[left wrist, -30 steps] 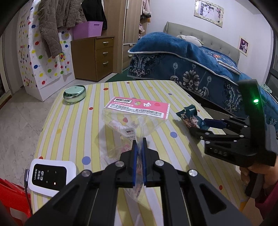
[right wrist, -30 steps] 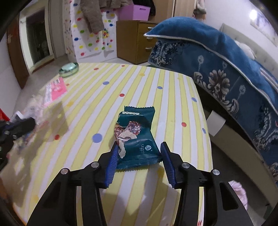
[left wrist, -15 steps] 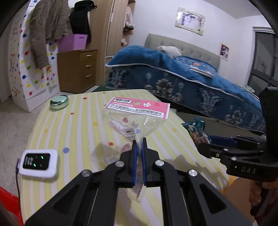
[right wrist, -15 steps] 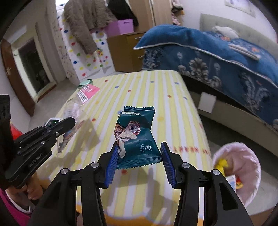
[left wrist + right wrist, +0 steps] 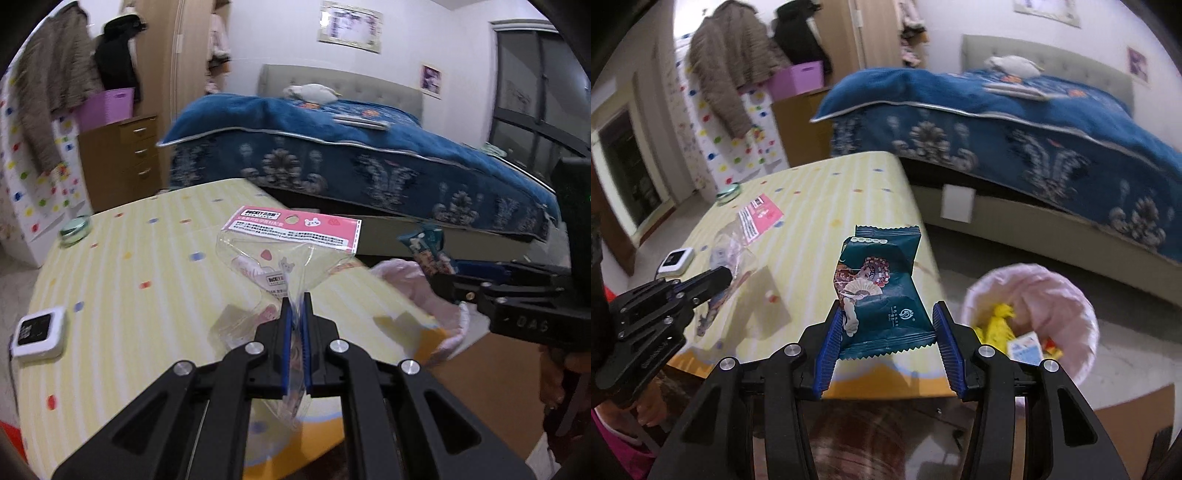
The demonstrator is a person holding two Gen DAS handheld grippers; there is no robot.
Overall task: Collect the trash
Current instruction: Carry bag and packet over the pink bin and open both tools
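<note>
My left gripper [image 5: 294, 314] is shut on a clear plastic bag with a pink header card [image 5: 293, 229], held up above the table's right edge. It also shows in the right wrist view [image 5: 720, 275] with the bag [image 5: 753, 218]. My right gripper [image 5: 884, 325] is shut on a dark teal snack wrapper [image 5: 882, 291], held above the table's front corner, left of the pink-lined trash bin [image 5: 1049, 291]. In the left wrist view the right gripper [image 5: 443, 275] holds the wrapper [image 5: 424, 247] over the bin [image 5: 413, 280]. The bin holds yellow and other trash.
A yellow striped, dotted table [image 5: 129, 295] carries a white device with a dark screen [image 5: 37, 332] and a round green tin [image 5: 75, 229]. A bed with a blue cover [image 5: 351, 155] stands behind; a wooden drawer unit [image 5: 125, 155] stands at the back left.
Both grippers have lifted and swung right with their trash. The trash bin has come closer, and sits just right of the right gripper.
</note>
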